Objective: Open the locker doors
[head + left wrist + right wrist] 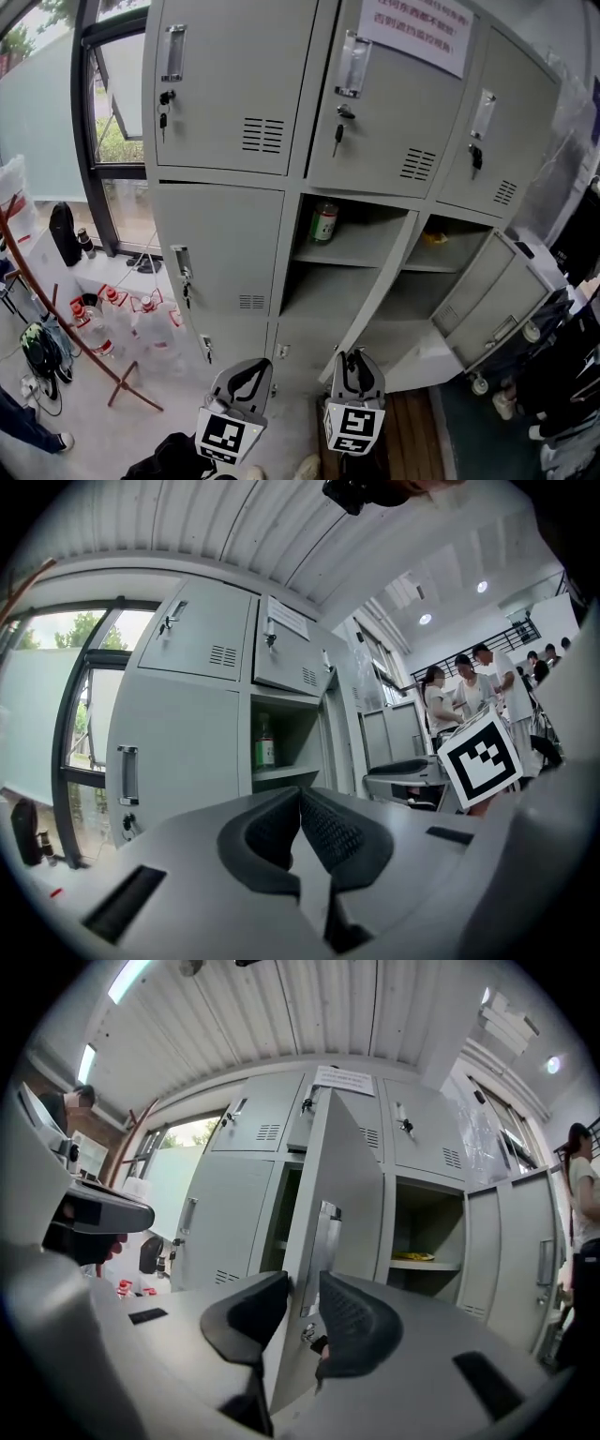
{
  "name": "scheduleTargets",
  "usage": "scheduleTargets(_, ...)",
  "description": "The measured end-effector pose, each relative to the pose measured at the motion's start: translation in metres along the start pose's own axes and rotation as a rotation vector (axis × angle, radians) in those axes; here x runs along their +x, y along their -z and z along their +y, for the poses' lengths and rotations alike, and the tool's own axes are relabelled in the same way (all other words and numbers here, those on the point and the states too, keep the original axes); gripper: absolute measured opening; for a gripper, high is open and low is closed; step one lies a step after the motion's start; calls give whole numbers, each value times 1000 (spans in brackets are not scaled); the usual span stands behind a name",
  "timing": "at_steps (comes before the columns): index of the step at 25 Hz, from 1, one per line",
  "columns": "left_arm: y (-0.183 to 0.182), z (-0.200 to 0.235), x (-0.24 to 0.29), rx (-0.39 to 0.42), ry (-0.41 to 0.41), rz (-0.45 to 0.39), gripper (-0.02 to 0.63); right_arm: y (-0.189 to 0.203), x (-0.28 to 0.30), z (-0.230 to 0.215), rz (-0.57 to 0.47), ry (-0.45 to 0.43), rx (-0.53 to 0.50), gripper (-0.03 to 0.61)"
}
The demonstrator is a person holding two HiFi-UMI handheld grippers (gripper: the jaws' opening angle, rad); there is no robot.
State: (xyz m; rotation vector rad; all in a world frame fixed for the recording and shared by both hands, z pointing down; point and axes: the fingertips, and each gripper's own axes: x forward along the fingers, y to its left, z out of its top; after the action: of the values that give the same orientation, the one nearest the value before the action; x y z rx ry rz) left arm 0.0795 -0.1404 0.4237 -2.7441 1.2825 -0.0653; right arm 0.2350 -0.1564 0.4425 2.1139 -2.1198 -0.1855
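Observation:
The grey locker bank (pixel 225 84) has its top row closed. The middle door (pixel 375 300) of the lower row stands swung out, edge-on in the head view; the right door (pixel 487 295) hangs wide open. My right gripper (pixel 354 370) is at the middle door's lower edge. In the right gripper view that door (pixel 352 1194) and its handle (pixel 323 1241) run between the jaws of my right gripper (pixel 305 1288), whose pads press on the door's edge. My left gripper (pixel 242 380) (pixel 300 803) hangs shut and empty below the closed left door (pixel 220 248).
A green-labelled bottle (pixel 324 223) stands on the middle shelf and something yellow (pixel 436 236) lies on the right one. A wooden stand (pixel 56 309) and several bottles (pixel 122 314) occupy the floor at the left by the window. People (pixel 469 682) stand behind.

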Motion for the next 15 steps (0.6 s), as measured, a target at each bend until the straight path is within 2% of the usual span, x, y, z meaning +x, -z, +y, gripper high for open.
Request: scheduleTargets(15, -12, -69, 18, 14, 154, -19, 24, 22, -55, -96, 48, 223, 11, 100)
